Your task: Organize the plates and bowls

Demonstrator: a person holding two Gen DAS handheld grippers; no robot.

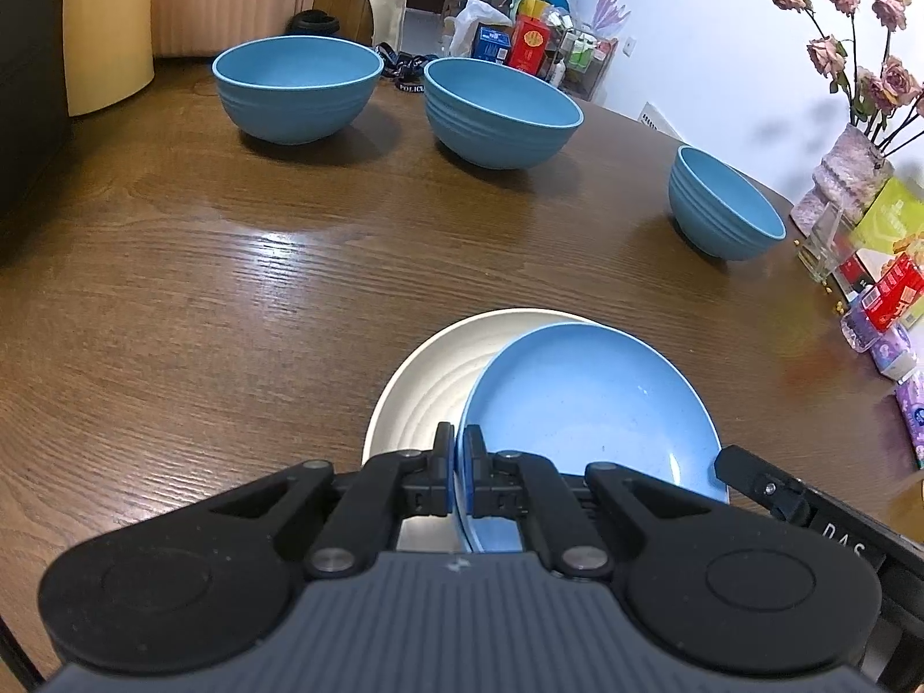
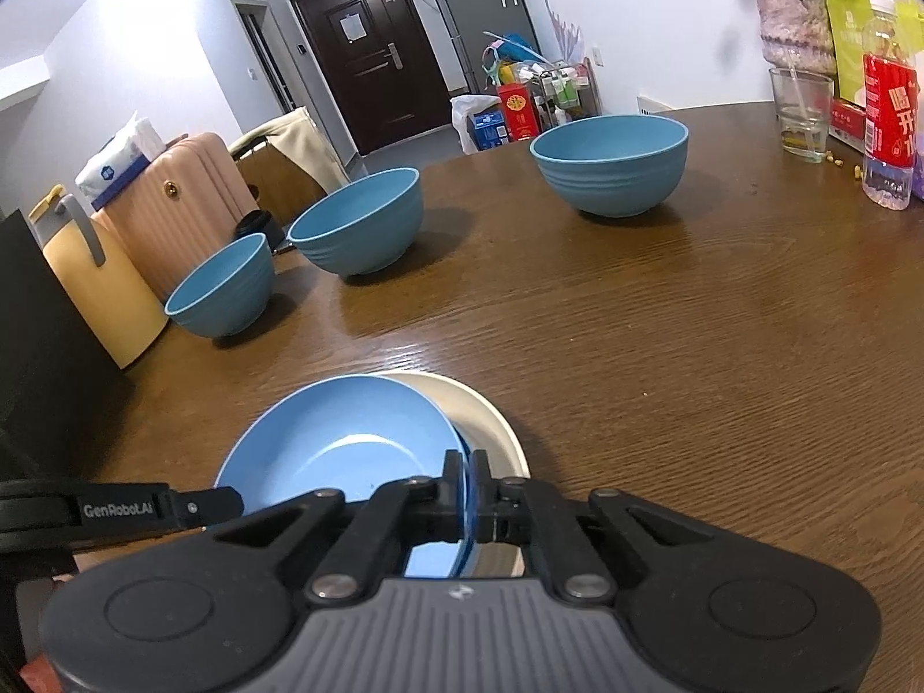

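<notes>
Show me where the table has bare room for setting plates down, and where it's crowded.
Bare wood lies between the three bowls and the blue plate, which sits on the white plate; it is widest left of the plates. The table is crowded along its right edge: vase, glass, packets.

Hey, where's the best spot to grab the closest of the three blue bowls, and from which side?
Pinch the rim of the blue bowl from above, one jaw inside and one outside. It sits upright with its mouth open, and its rounded, ribbed wall likely gives flat jaws little purchase. The near rim looks unobstructed.
</notes>
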